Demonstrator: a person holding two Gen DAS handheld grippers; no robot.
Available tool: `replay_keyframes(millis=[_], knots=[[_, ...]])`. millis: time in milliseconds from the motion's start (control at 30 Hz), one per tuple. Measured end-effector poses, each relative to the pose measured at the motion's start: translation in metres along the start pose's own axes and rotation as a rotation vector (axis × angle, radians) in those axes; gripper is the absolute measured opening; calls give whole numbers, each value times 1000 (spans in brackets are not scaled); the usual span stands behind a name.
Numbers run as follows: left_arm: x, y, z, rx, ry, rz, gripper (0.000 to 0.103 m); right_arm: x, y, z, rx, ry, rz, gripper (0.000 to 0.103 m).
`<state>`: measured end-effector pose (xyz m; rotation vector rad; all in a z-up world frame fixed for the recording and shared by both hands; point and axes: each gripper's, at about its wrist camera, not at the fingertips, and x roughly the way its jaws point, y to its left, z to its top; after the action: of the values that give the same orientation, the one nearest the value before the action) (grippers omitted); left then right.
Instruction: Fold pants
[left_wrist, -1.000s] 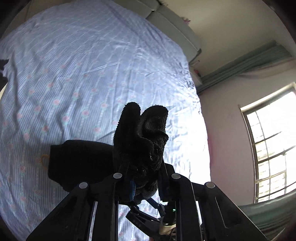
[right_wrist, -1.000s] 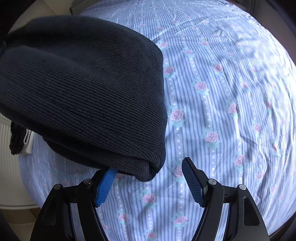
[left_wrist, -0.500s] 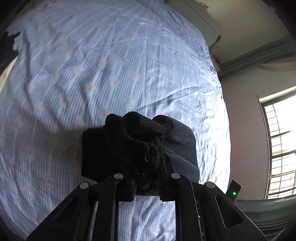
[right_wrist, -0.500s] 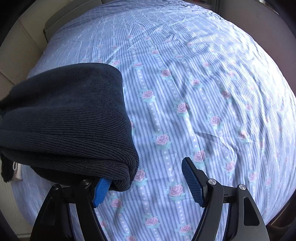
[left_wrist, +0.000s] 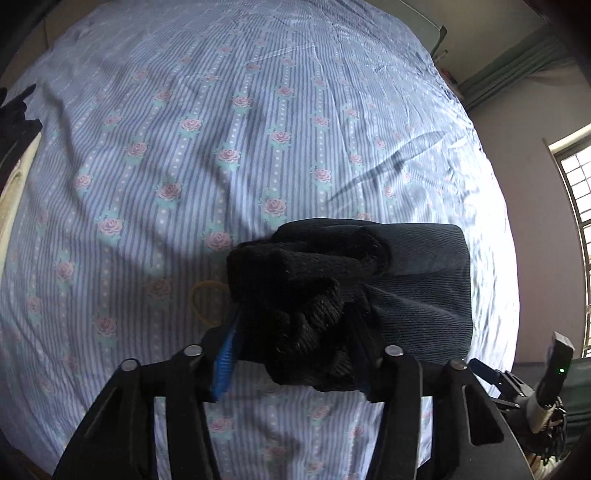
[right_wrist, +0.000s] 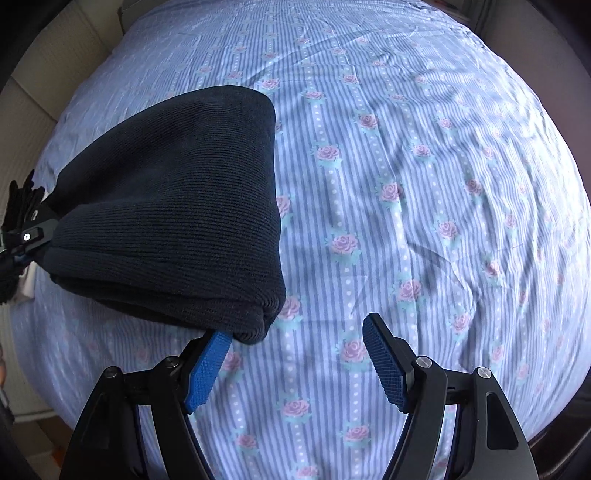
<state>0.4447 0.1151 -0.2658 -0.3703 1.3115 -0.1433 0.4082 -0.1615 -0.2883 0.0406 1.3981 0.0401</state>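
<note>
Dark ribbed pants (right_wrist: 177, 206), folded bundle: lowered over the last second from raised to lying on the striped bed sheet (left_wrist: 184, 155), left gripper (left_wrist: 295, 354) jaws still clamped on bunched edge, right gripper (right_wrist: 299, 354) jaws wide, empty beside the corner; fold near complete.

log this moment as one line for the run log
left gripper: shut on pants | right gripper: open, beside fold edge | pants: folded on bed sheet
</note>
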Motion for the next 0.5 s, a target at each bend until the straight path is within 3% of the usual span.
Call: replay_keyframes(millis=[167, 267, 333, 400, 500], knots=[[-22, -6, -10, 68, -19, 57, 65, -38, 4, -12, -32, -44, 36, 72], [-44, -11, -12, 52, -45, 3, 71, -54, -6, -2, 10, -96, 53, 72], [-56, -16, -10, 56, -80, -53, 85, -59, -12, 11, 46, -125, 75, 72], [-59, -20, -5, 68, -106, -83, 88, -59, -14, 23, 74, -136, 97, 72], [-41, -19, 6, 32, -79, -75, 90, -50, -11, 41, 103, -137, 133, 72]])
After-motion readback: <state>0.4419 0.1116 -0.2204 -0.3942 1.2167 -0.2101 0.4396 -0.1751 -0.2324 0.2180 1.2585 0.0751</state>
